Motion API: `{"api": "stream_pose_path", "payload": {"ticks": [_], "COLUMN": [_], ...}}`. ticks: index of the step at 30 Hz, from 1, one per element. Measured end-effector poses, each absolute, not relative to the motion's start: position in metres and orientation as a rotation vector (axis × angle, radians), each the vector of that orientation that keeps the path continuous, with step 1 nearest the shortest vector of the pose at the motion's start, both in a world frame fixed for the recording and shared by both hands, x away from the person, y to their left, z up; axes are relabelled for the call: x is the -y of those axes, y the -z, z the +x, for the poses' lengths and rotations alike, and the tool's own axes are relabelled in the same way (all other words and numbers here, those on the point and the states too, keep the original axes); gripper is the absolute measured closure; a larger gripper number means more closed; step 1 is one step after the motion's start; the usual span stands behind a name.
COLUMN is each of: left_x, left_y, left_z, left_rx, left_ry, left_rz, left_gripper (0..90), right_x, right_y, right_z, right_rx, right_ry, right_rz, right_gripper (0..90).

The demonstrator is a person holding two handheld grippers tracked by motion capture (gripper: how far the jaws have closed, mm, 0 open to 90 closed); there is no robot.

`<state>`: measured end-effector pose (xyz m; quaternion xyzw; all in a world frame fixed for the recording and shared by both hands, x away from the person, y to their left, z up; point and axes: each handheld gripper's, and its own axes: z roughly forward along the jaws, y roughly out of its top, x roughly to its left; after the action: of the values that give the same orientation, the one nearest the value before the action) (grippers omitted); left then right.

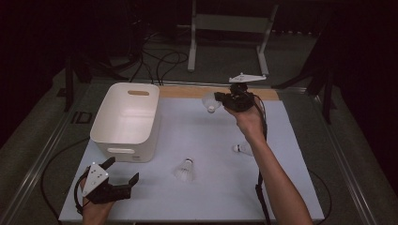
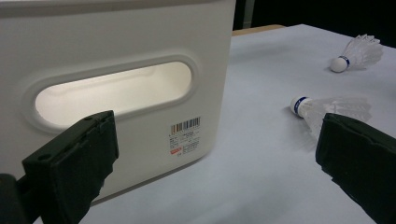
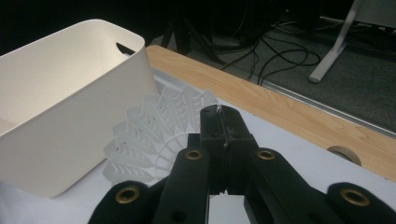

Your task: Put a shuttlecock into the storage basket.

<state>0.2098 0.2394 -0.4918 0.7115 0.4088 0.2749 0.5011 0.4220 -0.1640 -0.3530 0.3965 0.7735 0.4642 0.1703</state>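
My right gripper (image 1: 219,99) is raised over the far middle of the table, shut on the feather skirt of a white shuttlecock (image 1: 210,101) whose cork hangs down. In the right gripper view the gripper (image 3: 222,116) pinches the skirt's rim, and the shuttlecock (image 3: 154,135) fans out to the left, near the white bin (image 3: 60,121). The bin (image 1: 126,119) stands at the table's left. Two more shuttlecocks lie on the white table (image 1: 211,206): one in the middle (image 1: 185,170), one by the right forearm (image 1: 241,149). My left gripper (image 1: 123,171) is open near the front left corner.
In the left gripper view the bin's handle slot (image 2: 112,91) and a barcode label (image 2: 185,135) face me, with two shuttlecocks (image 2: 329,109) (image 2: 357,51) to the right. A wooden strip (image 1: 187,91) edges the far side. Cables (image 1: 159,61) and a stand (image 1: 230,33) are on the floor beyond.
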Motion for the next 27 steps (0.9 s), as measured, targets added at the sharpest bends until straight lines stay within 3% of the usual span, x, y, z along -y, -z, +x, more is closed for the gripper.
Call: {"api": "stream_pose_path", "payload": {"ticks": [27], "left_x": [-0.239], "left_y": [0.492], "left_z": [0.21], "left_rx": [-0.988], "left_ry": [-0.663], "left_rz": [1.72], "left_gripper": [0.0], "right_x": [0.151], "right_y": [0.342], "right_z": [0.422], "right_rx": [-2.194], "right_ry": [-1.338], "right_rz": [1.084], "right_gripper": [89.4]}}
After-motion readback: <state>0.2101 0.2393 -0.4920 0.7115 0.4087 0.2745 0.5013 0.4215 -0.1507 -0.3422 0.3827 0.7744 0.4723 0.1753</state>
